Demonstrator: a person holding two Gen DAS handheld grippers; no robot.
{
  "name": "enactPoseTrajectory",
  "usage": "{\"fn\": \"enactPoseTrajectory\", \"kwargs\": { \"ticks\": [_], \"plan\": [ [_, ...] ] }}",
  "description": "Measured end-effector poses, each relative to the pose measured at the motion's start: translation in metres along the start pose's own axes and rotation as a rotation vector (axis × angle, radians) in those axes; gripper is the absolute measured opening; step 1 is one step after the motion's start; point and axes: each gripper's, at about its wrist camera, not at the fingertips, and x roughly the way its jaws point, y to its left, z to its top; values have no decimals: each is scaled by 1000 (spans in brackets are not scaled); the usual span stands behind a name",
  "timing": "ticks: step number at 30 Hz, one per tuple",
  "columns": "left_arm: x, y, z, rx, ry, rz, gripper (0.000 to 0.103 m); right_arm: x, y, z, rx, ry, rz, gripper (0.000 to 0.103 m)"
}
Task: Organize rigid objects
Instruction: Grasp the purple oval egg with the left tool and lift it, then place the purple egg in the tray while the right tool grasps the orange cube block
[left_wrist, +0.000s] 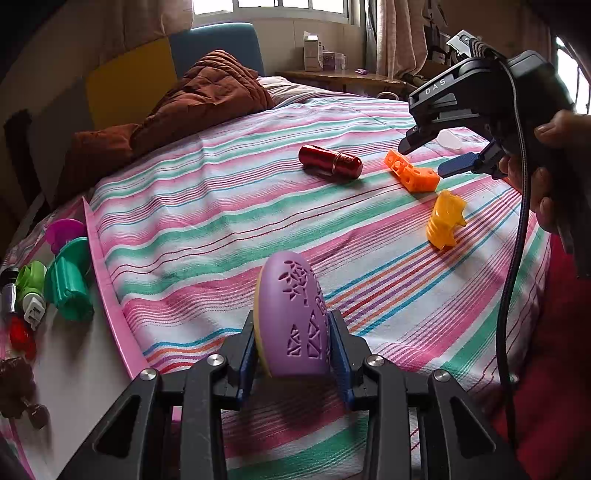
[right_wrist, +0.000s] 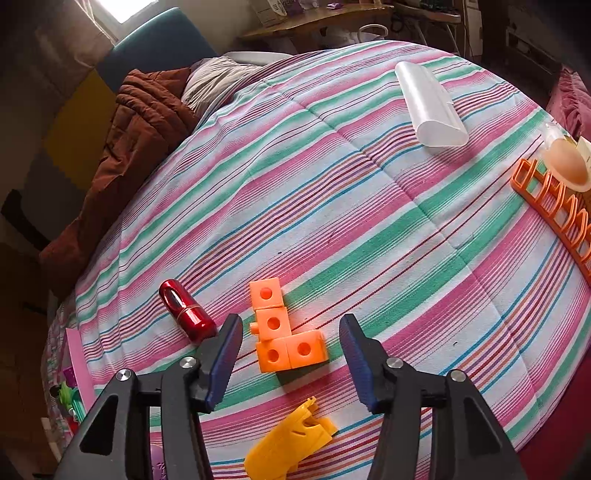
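Observation:
My left gripper (left_wrist: 291, 347) is shut on a purple oval case with cut-out patterns (left_wrist: 291, 314), held just above the striped bedspread. My right gripper (right_wrist: 291, 354) is open and hovers over the orange linked cubes (right_wrist: 284, 332); it also shows in the left wrist view (left_wrist: 424, 157) above the cubes (left_wrist: 412, 171). A red metallic capsule (left_wrist: 330, 161) (right_wrist: 186, 312) lies left of the cubes. A yellow plastic piece (left_wrist: 445, 219) (right_wrist: 291, 439) lies nearer, below my right gripper.
A pink tray (left_wrist: 107, 284) at the left holds a green piece (left_wrist: 70, 284), a lime piece (left_wrist: 31, 284) and other small items. A clear plastic case (right_wrist: 430, 109), an orange rack (right_wrist: 554, 214) and an egg-like object (right_wrist: 565, 162) lie far right. A brown quilt (left_wrist: 177, 107) lies behind.

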Motion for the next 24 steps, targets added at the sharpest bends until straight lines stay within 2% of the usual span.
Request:
{"fn": "enactPoseTrajectory", "kwargs": {
  "ticks": [2, 6, 7, 10, 16, 20, 24],
  "plan": [
    [0, 0, 0, 1, -1, 1, 36, 4, 6, -2, -42, 20, -28, 55],
    [0, -1, 0, -1, -2, 2, 36, 14, 18, -7, -147, 38, -139, 55],
    [0, -1, 0, -2, -3, 2, 36, 18, 21, -9, -182, 49, -166, 42],
    [0, -1, 1, 0, -4, 4, 36, 20, 34, -16, -283, 35, -225, 41],
    [0, -1, 1, 2, -6, 7, 36, 26, 31, -17, -283, 67, -236, 40],
    [0, -1, 1, 0, -5, 7, 36, 27, 34, -16, -284, 55, -246, 40],
    [-1, 3, 5, -48, 22, -9, 35, 28, 34, -16, -296, 42, -256, 40]
  ]
}}
